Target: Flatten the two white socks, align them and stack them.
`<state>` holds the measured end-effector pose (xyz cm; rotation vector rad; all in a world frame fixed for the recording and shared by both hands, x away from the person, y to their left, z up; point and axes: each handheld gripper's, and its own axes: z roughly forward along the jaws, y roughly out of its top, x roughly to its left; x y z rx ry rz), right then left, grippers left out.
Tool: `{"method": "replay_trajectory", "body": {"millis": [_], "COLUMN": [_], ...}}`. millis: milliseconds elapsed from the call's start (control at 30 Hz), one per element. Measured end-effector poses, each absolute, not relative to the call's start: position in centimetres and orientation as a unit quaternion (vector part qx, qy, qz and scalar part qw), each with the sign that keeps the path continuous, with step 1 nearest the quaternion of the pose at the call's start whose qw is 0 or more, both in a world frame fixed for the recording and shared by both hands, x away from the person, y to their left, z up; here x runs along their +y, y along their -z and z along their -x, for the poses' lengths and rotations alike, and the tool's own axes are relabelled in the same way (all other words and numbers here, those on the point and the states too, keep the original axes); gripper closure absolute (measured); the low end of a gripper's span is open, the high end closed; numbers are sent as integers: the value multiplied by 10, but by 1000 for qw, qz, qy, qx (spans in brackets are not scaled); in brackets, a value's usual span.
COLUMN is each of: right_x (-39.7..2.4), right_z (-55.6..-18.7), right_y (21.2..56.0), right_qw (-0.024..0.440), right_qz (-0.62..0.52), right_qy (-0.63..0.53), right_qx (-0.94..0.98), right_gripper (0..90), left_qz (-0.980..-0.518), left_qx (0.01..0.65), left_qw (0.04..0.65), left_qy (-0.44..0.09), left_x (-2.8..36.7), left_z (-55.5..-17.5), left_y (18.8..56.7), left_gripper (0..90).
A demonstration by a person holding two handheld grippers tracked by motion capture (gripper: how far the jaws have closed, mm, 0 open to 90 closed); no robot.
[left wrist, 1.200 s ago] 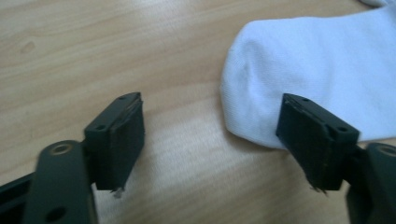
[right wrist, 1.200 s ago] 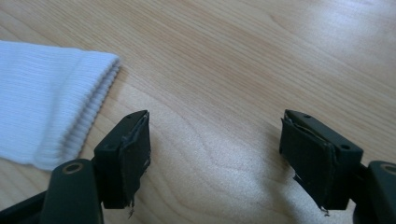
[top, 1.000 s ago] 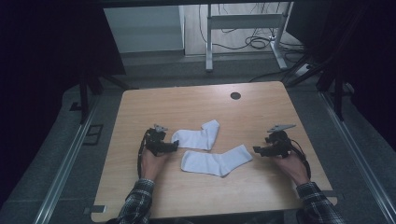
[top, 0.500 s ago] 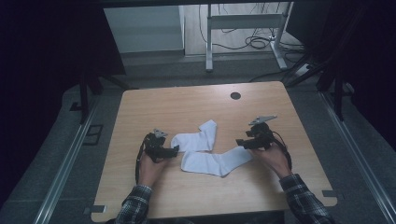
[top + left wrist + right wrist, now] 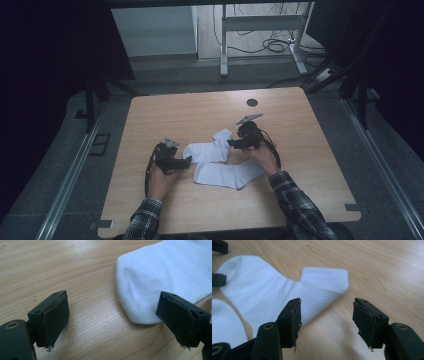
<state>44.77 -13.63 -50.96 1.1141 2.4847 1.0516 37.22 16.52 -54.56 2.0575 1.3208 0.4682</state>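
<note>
So the upper sock (image 5: 210, 150) lies slantwise on the table (image 5: 310, 150), cuff end just ahead of the right gripper (image 5: 325, 320), its jaws just narrowing with nothing between, toe by the left gripper (image 5: 113, 320), spread empty.

Two white socks (image 5: 220, 162) lie between left gripper (image 5: 187, 160) and, seemingly touching, right gripper (image 5: 230, 143)

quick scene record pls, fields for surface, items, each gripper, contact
surface: light wooden table
items: two white cotton socks, upper sock and lower sock, overlapping
left gripper: open, toe of upper sock lying between its jaws
right gripper: open, jaws have just been closing, poised at the ribbed cuff of upper sock
contact: neither gripper's pads press on a sock
</note>
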Motion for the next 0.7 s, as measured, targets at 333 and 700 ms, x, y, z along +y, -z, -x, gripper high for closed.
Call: {"method": "replay_trajectory", "body": {"millis": [333, 700], "right_x": [-118, -109], "right_z": [-456, -435], "right_y": [531, 487], "right_qw": [103, 153], "right_qz": [-393, -360], "right_qy": [-340, -326], "right_qx": [848, 860], "right_gripper": [615, 808], "left_qz": [-783, -784], "left_qx": [503, 501], "left_qw": [320, 320], "left_qy": [-178, -179], "left_x": [165, 165], "left_z": [-372, -373], "left_y": [546, 546], "left_gripper": [114, 115]}}
